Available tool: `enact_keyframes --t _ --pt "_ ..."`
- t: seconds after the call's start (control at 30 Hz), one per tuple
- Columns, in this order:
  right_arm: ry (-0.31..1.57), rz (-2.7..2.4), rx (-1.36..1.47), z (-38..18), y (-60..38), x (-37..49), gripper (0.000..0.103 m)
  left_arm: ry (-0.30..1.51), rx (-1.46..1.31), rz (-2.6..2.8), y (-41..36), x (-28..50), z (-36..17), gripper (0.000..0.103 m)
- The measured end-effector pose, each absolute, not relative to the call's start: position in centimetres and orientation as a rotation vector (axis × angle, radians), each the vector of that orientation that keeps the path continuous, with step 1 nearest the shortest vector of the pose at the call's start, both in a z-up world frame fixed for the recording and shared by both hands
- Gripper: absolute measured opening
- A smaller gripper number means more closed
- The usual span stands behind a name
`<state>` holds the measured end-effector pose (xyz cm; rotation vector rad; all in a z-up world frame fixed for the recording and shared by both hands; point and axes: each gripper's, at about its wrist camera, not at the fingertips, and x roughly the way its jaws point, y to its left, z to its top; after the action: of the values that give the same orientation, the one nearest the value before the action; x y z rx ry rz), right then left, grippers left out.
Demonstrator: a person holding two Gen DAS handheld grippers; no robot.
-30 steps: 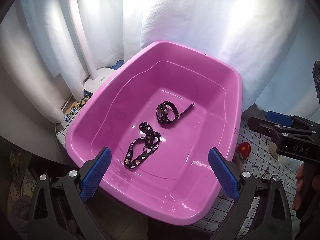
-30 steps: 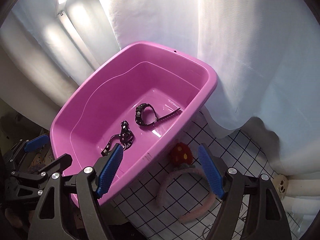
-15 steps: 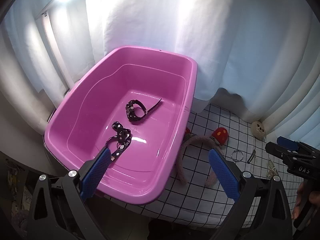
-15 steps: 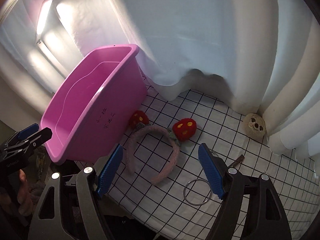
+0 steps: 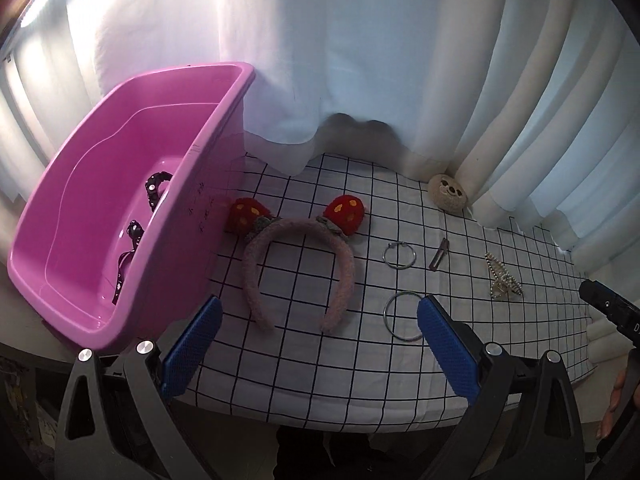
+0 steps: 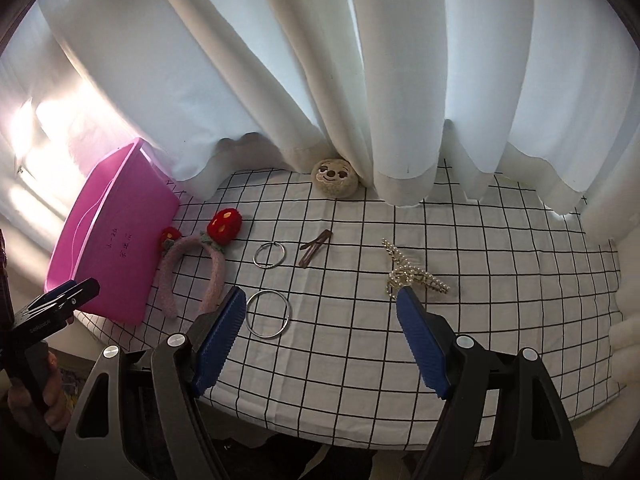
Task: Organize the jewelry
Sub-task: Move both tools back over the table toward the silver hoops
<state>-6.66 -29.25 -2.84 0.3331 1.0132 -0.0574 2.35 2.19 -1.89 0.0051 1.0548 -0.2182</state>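
Both grippers empty, poised above loose jewelry.

Right gripper (image 6: 320,312) and left gripper (image 5: 318,322) stand wide apart, gripping nothing. Rings (image 6: 269,313), pearl clip (image 6: 412,274) and headband (image 5: 298,268) lie on the checked cloth (image 6: 500,320); pink tub (image 5: 80,208) alongside, apparently for collection.

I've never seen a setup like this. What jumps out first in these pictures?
The big glossy pink plastic tub at the left edge of the black-and-white checked tablecloth grabs the eye, with dark straps lying inside. Beside it lies a fuzzy pink headband with two red strawberry ears, then two thin metal rings, a brown hair clip and a pearl claw clip farther right. A round beige plush face sits against the white curtain.
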Motion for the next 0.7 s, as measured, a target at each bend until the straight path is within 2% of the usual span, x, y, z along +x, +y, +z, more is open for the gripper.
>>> enact_keyframes --t 0.37,0.7 --pt "1.019 -0.168 0.376 -7.9 -36.0 -11.8 0.074 1.127 -0.042 -0.235 -2.1 0.2 -7.2 0.096" --pt "1.054 -0.084 0.373 -12.1 -37.7 -10.3 0.074 1.131 -0.043 -0.159 -4.1 -1.8 -11.1 0.096"
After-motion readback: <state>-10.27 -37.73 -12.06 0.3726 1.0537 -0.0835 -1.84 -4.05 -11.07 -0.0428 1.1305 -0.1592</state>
